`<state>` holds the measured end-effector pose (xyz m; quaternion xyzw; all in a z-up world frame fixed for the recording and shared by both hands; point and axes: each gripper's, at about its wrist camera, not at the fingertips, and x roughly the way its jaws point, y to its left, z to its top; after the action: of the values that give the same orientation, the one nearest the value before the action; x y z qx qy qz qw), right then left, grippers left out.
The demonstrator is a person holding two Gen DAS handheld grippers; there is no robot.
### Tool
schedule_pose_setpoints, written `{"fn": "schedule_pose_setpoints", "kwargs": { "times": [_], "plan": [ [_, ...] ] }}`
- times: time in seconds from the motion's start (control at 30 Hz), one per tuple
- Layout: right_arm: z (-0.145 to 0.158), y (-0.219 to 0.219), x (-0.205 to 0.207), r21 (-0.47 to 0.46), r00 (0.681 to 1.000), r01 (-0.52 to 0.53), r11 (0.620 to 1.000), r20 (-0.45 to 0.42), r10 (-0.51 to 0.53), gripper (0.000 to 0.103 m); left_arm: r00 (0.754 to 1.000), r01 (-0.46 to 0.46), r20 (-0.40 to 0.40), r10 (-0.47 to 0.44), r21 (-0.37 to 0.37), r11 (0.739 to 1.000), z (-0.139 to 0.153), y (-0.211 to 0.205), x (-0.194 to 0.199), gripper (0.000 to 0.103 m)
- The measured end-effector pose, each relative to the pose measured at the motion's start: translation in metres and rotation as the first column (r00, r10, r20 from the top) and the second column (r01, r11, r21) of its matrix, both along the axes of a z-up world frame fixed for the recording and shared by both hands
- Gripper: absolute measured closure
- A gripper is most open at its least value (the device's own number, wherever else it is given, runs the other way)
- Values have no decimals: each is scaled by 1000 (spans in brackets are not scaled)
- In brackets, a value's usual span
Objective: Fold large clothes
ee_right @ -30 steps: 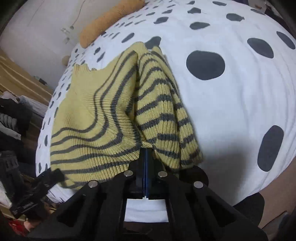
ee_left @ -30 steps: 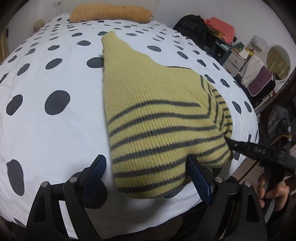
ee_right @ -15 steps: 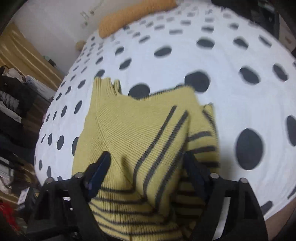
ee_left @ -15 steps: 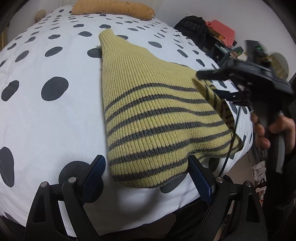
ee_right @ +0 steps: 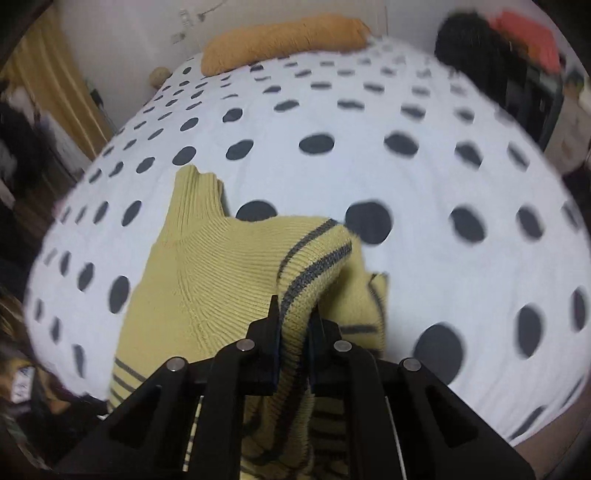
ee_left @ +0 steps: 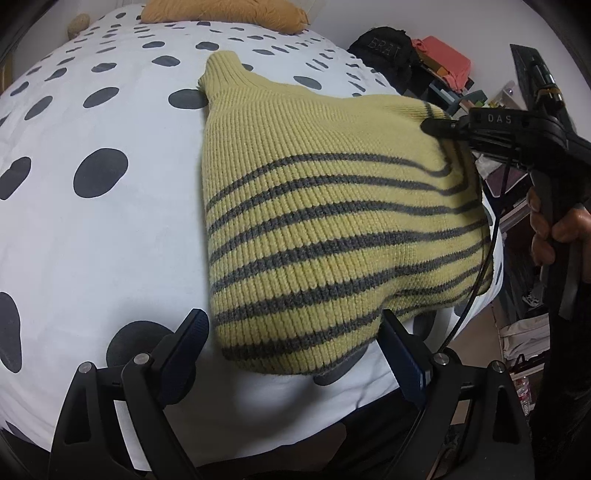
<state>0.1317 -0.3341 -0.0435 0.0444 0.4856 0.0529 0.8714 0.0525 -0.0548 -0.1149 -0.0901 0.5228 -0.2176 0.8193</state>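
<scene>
Sweater edge pinched on your right, left gripper spread over the hem

Blur smears the right wrist view, so the dots and the room's clutter at its edges are hard to read. Your right gripper's (ee_right: 293,328) own frame hides the lower part of the sweater (ee_left: 332,229) there, and your hand (ee_left: 554,229) on its handle is cut off at the left view's edge. How many layers the garment has you cannot tell.

You have 1 yellow sweater with grey stripes, 1 orange pillow (ee_left: 225,13) at the far end of the bed, and 2 grippers. The left view shows about 9 stripes across the knit.

The sweater lies on the white spotted bedcover (ee_left: 92,240), collar pointing toward the pillow, rounded hem nearest you. Your left gripper (ee_left: 295,339) has its jaws spread wide, with the hem between and beyond them and neither pad pressing on it. Your right gripper's jaws have just been closing and now clamp a striped fold of the sweater's right edge, lifted off the bedcover.
</scene>
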Motion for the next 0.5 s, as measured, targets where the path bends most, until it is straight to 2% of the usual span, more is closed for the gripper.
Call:
{"fn": "schedule_pose_setpoints", "kwargs": {
  "times": [0.03, 0.1, 0.17, 0.23, 0.27, 0.3, 0.37, 0.4, 0.43, 0.5],
  "plan": [
    [4, 0, -3, -74, 1000, 10, 997, 28, -8, 92, 1000, 4, -2, -4, -11, 1000, 0, 0, 0, 11],
    [-1, -7, -1, -137, 997, 53, 989, 54, -46, 92, 1000, 11, -3, -11, -22, 1000, 2, -2, -2, 11],
    [-27, -22, 11, -196, 993, 115, 974, 41, -109, 92, 1000, 20, -1, -20, -2, 1000, 0, -4, -5, 11],
    [-64, -37, 21, -142, 988, 120, 983, -80, -132, 91, 1000, 24, -18, -24, 21, 999, -4, -4, -6, 11],
    [-74, -43, 19, -104, 988, 131, 986, -66, -138, 91, 999, 21, -28, -20, 12, 1000, -6, -1, -7, 11],
    [-73, -43, 15, -105, 992, 114, 988, -36, -119, 87, 999, 13, -34, -13, -4, 1000, -6, 3, -8, 11],
    [-59, -45, 4, -64, 996, 90, 994, -12, -91, 76, 999, -12, -53, 9, -52, 999, 0, 13, -7, 12],
    [-51, -48, -1, -25, 995, 96, 995, -18, -97, 65, 999, -28, -44, 23, -99, 995, 10, 21, -6, 12],
    [-41, -53, -9, 21, 994, 108, 994, -16, -108, 59, 999, -37, -31, 33, -124, 992, 17, 26, -7, 12],
    [-20, -51, -29, 83, 992, 124, 989, 25, -127, 59, 997, -63, 39, 71, -171, 983, 43, 38, -5, 11]
  ]
}}
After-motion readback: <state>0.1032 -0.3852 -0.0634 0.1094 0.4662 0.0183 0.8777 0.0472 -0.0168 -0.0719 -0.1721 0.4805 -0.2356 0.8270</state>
